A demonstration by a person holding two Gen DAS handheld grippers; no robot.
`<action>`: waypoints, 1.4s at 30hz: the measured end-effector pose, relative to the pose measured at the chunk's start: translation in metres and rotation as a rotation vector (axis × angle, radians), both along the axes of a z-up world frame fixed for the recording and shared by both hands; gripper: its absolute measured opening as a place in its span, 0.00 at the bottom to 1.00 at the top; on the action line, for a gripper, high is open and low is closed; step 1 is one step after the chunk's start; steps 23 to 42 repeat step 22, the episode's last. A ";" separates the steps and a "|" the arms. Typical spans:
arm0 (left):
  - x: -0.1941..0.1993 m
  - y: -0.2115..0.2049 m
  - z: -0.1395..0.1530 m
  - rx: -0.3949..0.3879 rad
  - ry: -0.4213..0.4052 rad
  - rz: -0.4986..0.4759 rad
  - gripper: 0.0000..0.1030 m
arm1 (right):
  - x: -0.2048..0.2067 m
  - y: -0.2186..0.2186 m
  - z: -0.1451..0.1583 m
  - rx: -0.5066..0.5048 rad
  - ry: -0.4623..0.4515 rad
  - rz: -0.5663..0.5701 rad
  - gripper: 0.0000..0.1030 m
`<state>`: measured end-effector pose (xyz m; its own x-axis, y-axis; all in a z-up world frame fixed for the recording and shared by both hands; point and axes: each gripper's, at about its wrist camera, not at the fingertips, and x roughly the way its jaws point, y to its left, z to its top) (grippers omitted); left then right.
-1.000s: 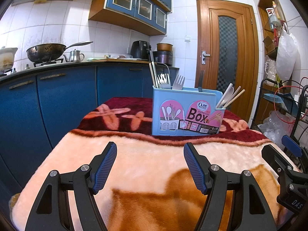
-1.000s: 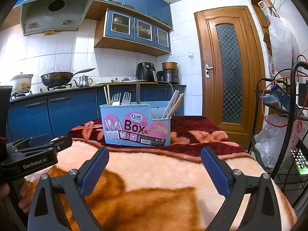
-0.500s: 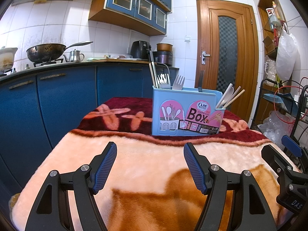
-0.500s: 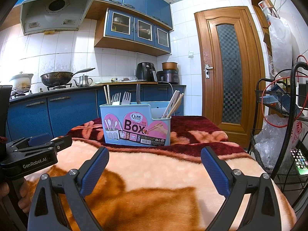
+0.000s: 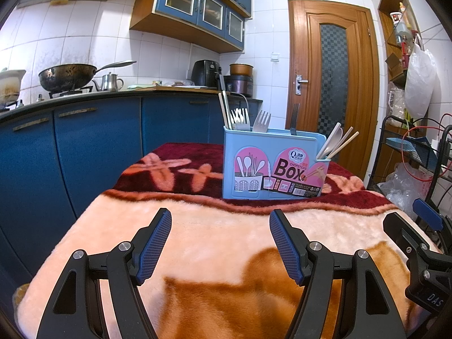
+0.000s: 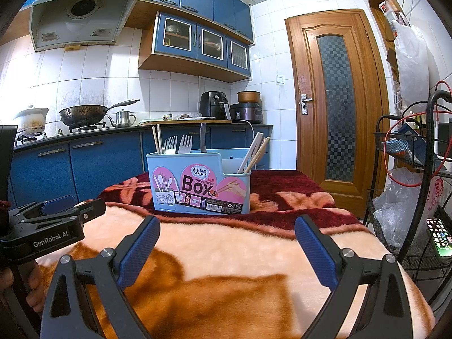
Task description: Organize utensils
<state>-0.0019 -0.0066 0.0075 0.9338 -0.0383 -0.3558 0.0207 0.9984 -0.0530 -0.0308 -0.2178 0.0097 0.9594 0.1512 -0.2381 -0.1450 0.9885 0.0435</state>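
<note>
A light blue utensil box (image 5: 271, 166) with a pink "Box" label stands at the far end of a blanket-covered table (image 5: 220, 234); it also shows in the right wrist view (image 6: 197, 183). Forks (image 5: 261, 121) and chopsticks (image 5: 224, 110) stand upright in its left part. A spoon and chopsticks (image 5: 337, 141) lean in its right part. My left gripper (image 5: 220, 243) is open and empty, low over the blanket, short of the box. My right gripper (image 6: 226, 250) is open and empty, beside the left one (image 6: 53, 223).
Blue kitchen cabinets (image 5: 84, 141) with a wok (image 5: 67, 76) and a kettle run along the left. A wooden door (image 6: 336, 107) is behind the table. A black wire rack (image 6: 406, 175) with bags and cables stands to the right.
</note>
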 end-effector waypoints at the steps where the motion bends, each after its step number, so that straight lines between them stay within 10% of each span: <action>1: 0.000 0.000 0.000 0.000 0.000 0.000 0.71 | 0.000 0.000 0.000 0.000 0.000 0.000 0.95; 42: 0.001 -0.001 0.001 0.000 0.005 0.002 0.71 | 0.000 -0.002 0.000 -0.001 0.001 0.000 0.95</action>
